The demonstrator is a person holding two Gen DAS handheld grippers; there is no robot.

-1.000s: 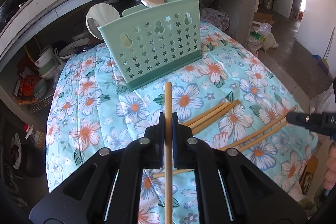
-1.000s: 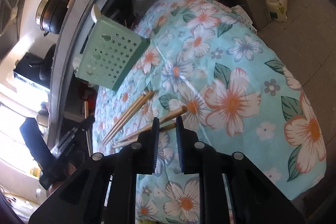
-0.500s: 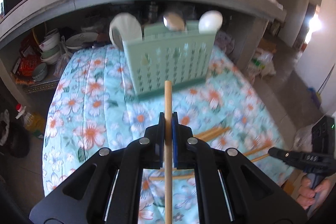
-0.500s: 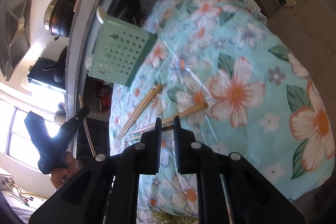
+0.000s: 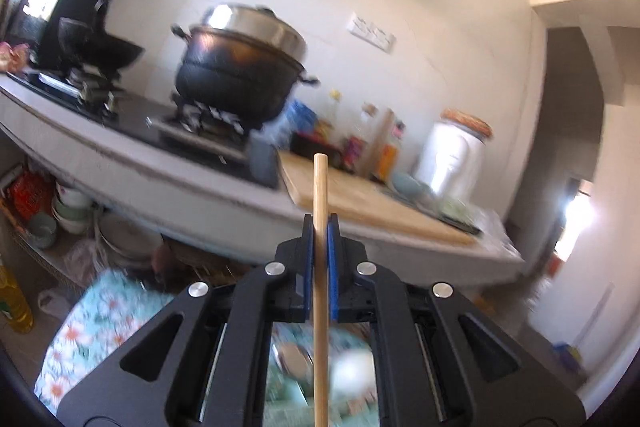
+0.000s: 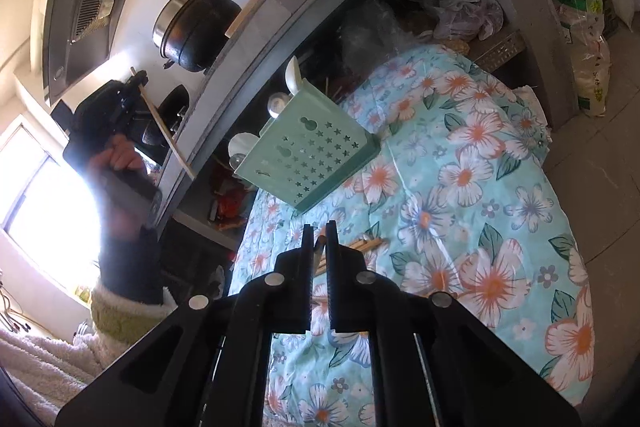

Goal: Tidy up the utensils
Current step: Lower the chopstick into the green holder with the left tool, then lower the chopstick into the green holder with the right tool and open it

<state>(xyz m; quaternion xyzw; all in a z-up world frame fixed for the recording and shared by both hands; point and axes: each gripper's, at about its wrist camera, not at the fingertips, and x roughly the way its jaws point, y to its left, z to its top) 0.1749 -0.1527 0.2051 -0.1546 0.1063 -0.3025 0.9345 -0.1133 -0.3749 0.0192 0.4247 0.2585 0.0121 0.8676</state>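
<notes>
My left gripper (image 5: 320, 223) is shut on a wooden chopstick (image 5: 320, 267) and holds it high, pointing at the kitchen counter. It shows in the right wrist view (image 6: 134, 87), raised to the left of and above the mint green utensil basket (image 6: 308, 155), which holds spoons. The basket's blurred top shows at the bottom of the left wrist view (image 5: 288, 399). My right gripper (image 6: 319, 233) hovers low over loose chopsticks (image 6: 362, 245) on the floral cloth (image 6: 460, 227). Its jaws are nearly closed around a chopstick tip (image 6: 318, 247); I cannot tell whether they grip it.
A black pot (image 5: 240, 75) and a wok (image 5: 100, 47) stand on the stove. A cutting board (image 5: 360, 203), jars and a white canister (image 5: 452, 163) are on the counter. Bowls and bags fill the shelf below. A sack (image 6: 588, 39) stands on the floor at right.
My left gripper has lifted the chopstick up and tilted, so the basket dropped to the bottom of its view. My right gripper has moved closer to the loose chopsticks.
</notes>
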